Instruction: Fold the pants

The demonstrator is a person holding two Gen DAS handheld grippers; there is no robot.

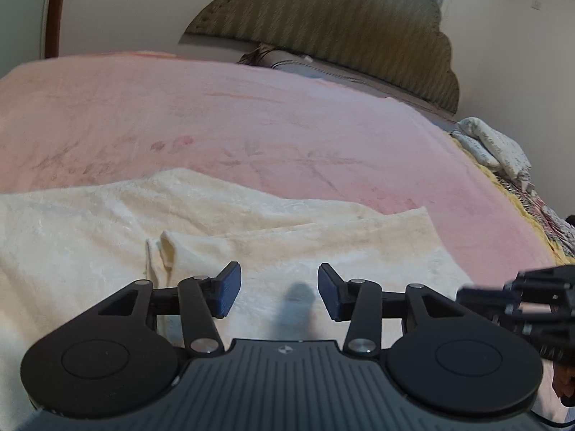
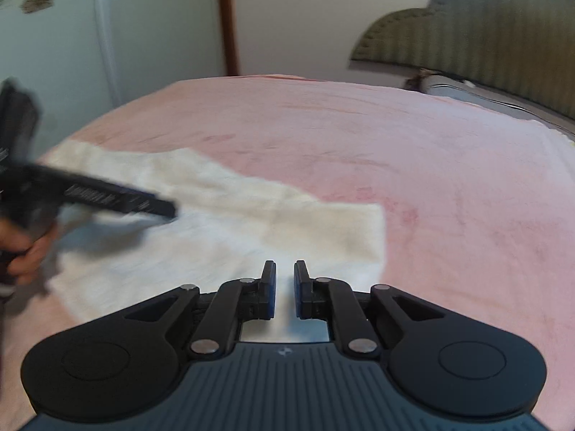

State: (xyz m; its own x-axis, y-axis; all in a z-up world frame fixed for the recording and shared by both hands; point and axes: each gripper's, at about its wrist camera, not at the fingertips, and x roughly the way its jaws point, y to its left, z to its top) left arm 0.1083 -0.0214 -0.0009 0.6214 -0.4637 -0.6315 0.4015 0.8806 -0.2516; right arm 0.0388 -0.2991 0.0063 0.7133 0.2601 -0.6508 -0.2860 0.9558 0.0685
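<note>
Pants (image 1: 251, 222), cream and soft-looking, lie flat on the pink blanket (image 1: 251, 115) right under both our grippers, near the bed's close edge. Nearest us, our left gripper (image 1: 278, 289) hangs over the cloth with its jaws wide apart and nothing between them. Our right gripper (image 2: 284, 287) sits over the near right corner of the pants (image 2: 251, 222), jaws drawn almost together with only a narrow gap; we see white cloth beyond that gap, but we cannot tell whether any is pinched.

Just past the left fingers a doubled edge with a small curled corner (image 1: 163, 248) shows that one layer already lies over another, so we judge at least one fold is made. The cloth reads as a long band with a squared right end, and the upper layer sits a little askew. What is left, as we judge it, is to square the layers and fold the band across its length.

Farther off stand the headboard (image 1: 323, 28) and some bedding (image 1: 496, 147) at the blanket's right edge.
</note>
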